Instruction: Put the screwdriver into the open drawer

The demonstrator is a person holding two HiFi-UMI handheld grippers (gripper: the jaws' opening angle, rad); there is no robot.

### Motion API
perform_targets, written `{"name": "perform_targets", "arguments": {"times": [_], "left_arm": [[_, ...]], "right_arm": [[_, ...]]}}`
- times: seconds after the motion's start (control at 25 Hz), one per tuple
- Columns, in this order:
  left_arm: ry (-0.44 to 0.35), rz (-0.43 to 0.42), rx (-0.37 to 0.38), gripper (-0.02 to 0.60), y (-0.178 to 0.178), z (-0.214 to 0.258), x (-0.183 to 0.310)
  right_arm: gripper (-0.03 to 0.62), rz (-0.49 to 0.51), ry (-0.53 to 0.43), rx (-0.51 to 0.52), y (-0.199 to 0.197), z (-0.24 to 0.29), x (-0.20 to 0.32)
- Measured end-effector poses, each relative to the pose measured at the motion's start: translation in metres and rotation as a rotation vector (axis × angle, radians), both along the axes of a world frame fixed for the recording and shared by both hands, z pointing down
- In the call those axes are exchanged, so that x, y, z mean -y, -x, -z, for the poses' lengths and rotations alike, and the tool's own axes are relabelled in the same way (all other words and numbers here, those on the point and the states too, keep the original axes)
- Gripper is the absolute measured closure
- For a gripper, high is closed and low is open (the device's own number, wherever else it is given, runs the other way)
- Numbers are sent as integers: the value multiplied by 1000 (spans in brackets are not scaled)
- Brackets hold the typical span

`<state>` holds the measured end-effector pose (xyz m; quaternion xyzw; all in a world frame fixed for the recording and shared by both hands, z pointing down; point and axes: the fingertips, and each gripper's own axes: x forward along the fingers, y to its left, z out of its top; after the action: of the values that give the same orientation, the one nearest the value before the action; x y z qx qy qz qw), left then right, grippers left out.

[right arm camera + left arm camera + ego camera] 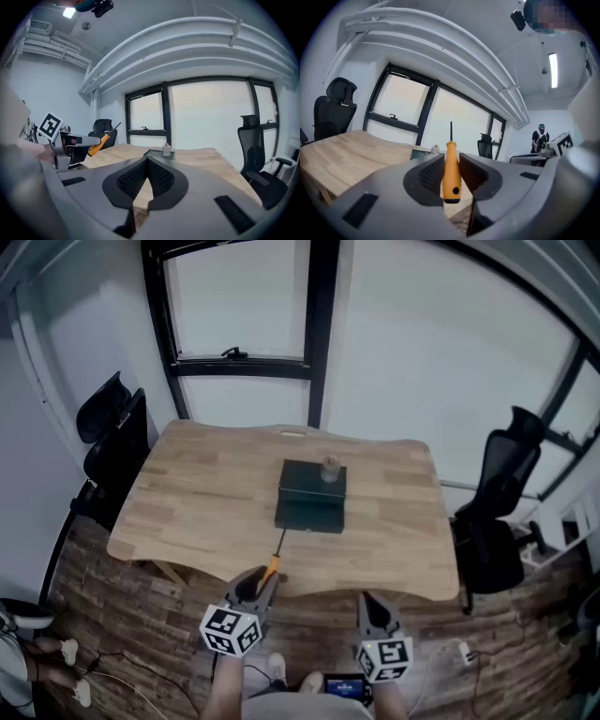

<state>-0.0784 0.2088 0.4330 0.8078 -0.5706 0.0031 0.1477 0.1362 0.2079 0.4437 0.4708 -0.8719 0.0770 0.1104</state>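
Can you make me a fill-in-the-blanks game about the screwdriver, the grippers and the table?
1. The left gripper holds a screwdriver whose handle is coloured ____.
2. The right gripper is shut, with ____ between its jaws.
3. The dark drawer box, with a small bottle on top, stands on a table made of ____.

Missing words: orange; nothing; wood.

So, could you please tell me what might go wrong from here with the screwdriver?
The left gripper pinches the screwdriver by its handle alone, with the shaft sticking out ahead, so it may pivot or slip on the way. That leading shaft could strike the front of the drawer rather than drop in. A small bottle stands on the cabinet above the drawer and might get knocked over.
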Motion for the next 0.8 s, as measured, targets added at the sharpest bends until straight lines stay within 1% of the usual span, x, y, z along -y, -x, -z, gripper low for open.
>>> {"name": "perform_targets", "arguments": {"times": [0.16,0.32,0.48,0.8], "left_arm": [[-2,-28,-2,482,-10,8,-2],[-3,-24,-10,482,-10,10,-7],[-5,-13,-14,482,-14,13,-15],[0,-11,8,482,-31,15,-31]], "right_arm": [[597,18,-8,0,6,6,-1],[597,34,-16,0,8,9,-5],[597,41,-16,2,1,10,-10],[597,50,-32,13,-16,13,-27]]}}
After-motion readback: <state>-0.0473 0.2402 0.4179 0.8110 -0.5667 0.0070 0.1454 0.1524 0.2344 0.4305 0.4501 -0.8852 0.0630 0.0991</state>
